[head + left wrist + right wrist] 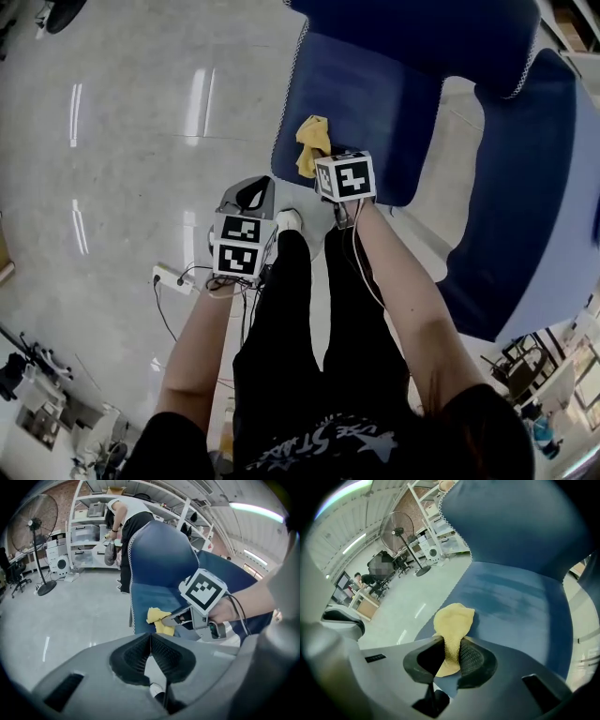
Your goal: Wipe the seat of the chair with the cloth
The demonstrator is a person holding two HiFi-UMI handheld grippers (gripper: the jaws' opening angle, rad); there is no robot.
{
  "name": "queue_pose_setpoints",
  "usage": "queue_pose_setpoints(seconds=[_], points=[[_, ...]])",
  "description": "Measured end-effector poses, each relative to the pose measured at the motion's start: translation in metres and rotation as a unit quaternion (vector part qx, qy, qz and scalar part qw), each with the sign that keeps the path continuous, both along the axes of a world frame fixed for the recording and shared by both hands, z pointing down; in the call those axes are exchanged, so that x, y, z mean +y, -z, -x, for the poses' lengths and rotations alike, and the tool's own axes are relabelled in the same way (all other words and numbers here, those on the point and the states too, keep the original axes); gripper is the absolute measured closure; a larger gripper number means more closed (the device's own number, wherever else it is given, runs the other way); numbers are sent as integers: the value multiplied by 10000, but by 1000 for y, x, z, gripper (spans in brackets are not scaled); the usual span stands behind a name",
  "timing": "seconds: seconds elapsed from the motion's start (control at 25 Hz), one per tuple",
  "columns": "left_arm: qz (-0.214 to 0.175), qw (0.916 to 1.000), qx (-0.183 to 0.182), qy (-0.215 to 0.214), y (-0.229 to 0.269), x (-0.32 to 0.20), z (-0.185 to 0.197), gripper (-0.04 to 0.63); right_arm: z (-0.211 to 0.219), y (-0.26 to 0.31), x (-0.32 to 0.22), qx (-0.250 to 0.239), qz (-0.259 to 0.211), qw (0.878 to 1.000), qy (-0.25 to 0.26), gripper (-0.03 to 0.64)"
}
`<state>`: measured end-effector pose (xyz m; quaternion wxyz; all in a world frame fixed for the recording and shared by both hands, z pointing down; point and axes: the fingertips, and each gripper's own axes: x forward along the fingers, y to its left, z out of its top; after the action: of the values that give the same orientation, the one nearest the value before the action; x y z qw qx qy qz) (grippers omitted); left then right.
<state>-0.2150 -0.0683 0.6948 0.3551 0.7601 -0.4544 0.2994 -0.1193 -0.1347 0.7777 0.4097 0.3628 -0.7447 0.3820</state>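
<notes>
Floor: glossy, pale, wide open to the left of the chair.
Left gripper: jaws pressed together on nothing, over the floor just short of the seat.
Cloth: yellow, waffle-textured, bunched at the seat's front-left edge.
Right gripper: jaws clamped on the cloth.
Chair seat: blue fabric, rounded edge, open surface beyond the cloth.

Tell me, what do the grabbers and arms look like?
Both the left gripper and the right gripper are grey plastic, with black ribbed pads inside the jaws. Each carries a white cube with black square markers. A thin cable runs along the right arm. The arms are bare; the black T-shirt has short sleeves.
</notes>
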Motion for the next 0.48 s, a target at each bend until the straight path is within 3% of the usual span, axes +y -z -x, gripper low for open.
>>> queue_pose_setpoints(seconds=[0.24, 0.48], points=[[63, 9994, -33, -348, 1, 12, -18, 575, -41, 2, 14, 130, 67, 9994, -310, 552], [96, 9993, -19, -361, -12, 14, -47, 575, -94, -1, 17, 238, 17, 9988, -426, 551]])
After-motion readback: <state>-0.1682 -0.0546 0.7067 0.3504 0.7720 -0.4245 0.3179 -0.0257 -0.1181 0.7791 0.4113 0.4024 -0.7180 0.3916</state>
